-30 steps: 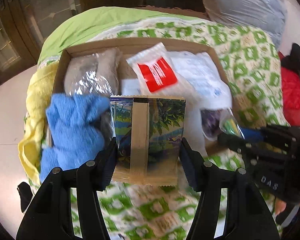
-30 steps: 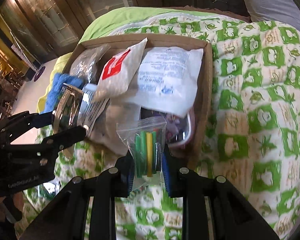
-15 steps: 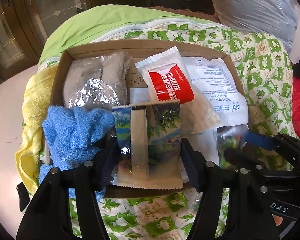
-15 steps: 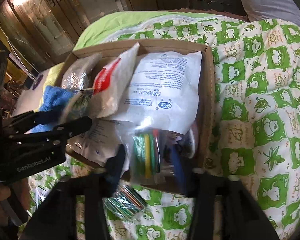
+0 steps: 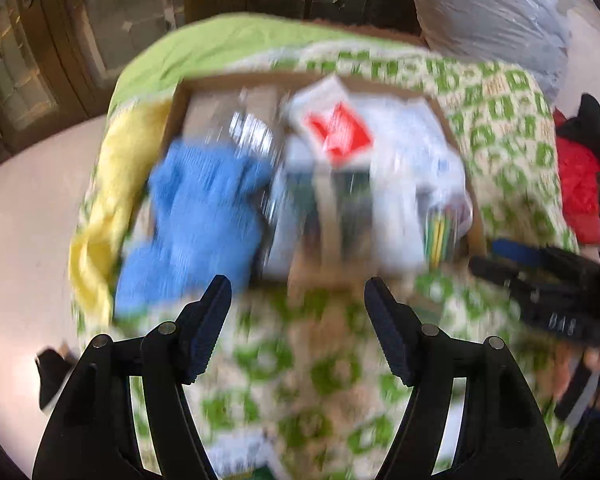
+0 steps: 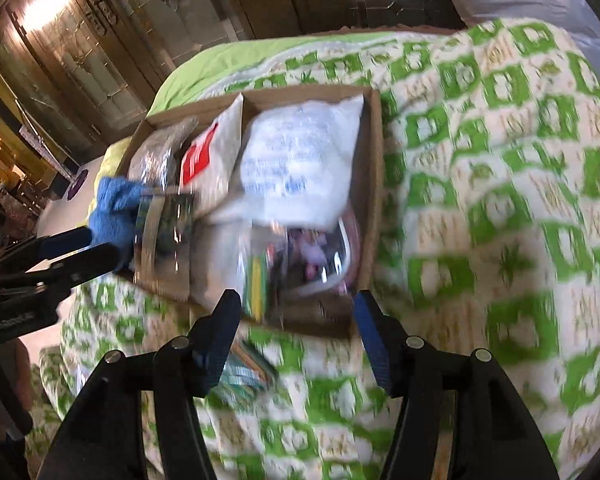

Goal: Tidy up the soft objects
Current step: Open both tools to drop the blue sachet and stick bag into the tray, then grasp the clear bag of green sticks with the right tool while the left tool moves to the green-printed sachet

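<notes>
A cardboard box (image 5: 446,118) (image 6: 374,184) lies on a green-and-white patterned blanket (image 6: 500,200). It holds soft packets: a blue cloth (image 5: 196,216) (image 6: 114,208), a white pouch with a red label (image 5: 338,132) (image 6: 200,156), a large white printed bag (image 6: 300,160), a foil packet with a leaf print (image 5: 332,216) (image 6: 164,232) and a clear bag of coloured strips (image 5: 440,236) (image 6: 258,280). My left gripper (image 5: 298,320) is open and empty in front of the box. My right gripper (image 6: 296,336) is open and empty at the box's near edge.
A yellow towel (image 5: 112,184) hangs at the box's left side. A small packet (image 6: 244,372) lies on the blanket under my right gripper. A grey plastic-wrapped bundle (image 5: 492,12) sits at the back right, red fabric (image 5: 576,192) at the right. Wooden doors stand behind.
Both grippers opened and pulled back. The leaf-print foil packet and the bag of coloured strips now lie in the box. Both views are motion-blurred.
</notes>
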